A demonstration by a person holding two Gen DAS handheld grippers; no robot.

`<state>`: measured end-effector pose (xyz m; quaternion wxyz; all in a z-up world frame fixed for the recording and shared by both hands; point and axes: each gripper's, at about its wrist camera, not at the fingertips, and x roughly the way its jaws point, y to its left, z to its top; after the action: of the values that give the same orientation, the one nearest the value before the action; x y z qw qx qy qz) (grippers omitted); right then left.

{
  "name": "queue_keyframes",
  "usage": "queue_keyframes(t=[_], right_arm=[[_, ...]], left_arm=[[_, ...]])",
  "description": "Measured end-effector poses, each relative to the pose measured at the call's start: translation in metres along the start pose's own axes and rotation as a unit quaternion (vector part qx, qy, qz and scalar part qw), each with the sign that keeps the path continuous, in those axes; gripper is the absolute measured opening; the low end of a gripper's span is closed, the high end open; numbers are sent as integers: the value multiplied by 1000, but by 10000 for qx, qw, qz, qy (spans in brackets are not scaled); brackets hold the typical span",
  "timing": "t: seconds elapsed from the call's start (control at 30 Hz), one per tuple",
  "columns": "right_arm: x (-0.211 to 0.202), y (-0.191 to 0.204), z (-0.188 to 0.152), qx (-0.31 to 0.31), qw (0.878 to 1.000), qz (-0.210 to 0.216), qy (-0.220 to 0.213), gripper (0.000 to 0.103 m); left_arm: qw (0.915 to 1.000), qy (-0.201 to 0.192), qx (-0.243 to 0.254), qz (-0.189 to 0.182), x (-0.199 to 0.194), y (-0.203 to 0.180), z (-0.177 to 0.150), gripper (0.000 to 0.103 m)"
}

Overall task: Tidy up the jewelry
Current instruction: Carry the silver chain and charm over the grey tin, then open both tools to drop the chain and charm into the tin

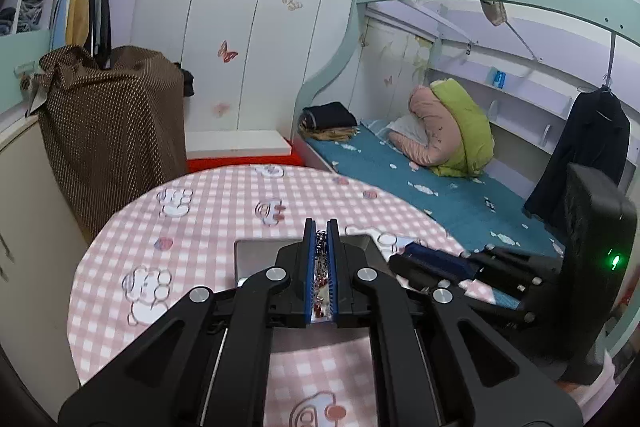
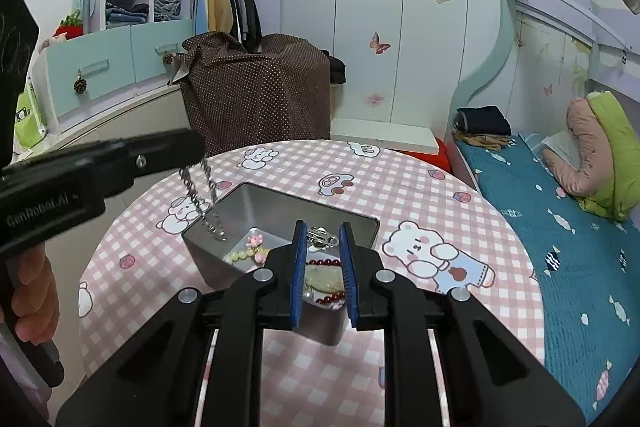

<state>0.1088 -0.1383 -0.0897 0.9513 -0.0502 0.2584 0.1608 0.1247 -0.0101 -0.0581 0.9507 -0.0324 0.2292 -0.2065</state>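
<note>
A metal tin [image 2: 276, 205] stands on the round table with the pink checked cloth [image 2: 420, 187]. It holds a pale bead bracelet [image 2: 244, 254], a dark red bead string [image 2: 324, 262] and a silver clip [image 2: 321, 237]. My left gripper [image 1: 321, 227] is shut on a silver chain [image 1: 320, 259]. In the right wrist view that chain [image 2: 200, 195] hangs from the left gripper [image 2: 196, 147] into the tin's left end. My right gripper [image 2: 322, 231] hovers over the tin's near side, jaws slightly apart, nothing gripped. The right gripper also shows in the left wrist view [image 1: 436, 263], beside the tin [image 1: 256, 259].
A brown dotted cloth covers a box [image 2: 260, 91] behind the table. White wardrobe doors [image 2: 372, 19] stand at the back. A bunk bed with a teal cover [image 2: 560, 235] runs along the right. A cabinet with teal drawers [image 2: 112, 63] is at the left.
</note>
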Motion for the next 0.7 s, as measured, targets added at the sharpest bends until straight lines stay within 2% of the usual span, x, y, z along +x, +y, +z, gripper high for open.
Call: queue_keyframes(t=[0.17,0.47,0.53,0.6,0.63,0.7], right_arm=[[12,-3,1,35,10000,22,84,16],[38,-9,-2,112,9994,91,326,17],[39,-12,-2,156,9993,79,334,22],[38,-16,-2,195,9993,-38,305,47],[37,-18,-2,213,9993,-121,278,51],[36,-22,-2,252,9992,-173,265,54]], left_arm=[[9999,3,-80,-68,13,0,4,6],[9987,345,-352,-127,49,14,-9,6],[9985,398,-374,-75,55,17,-11,6],[9982,461,-371,-6,59,19,-13,8],[9981,486,-371,29,61,21,-14,12],[9978,528,-387,118,63,23,-17,37]])
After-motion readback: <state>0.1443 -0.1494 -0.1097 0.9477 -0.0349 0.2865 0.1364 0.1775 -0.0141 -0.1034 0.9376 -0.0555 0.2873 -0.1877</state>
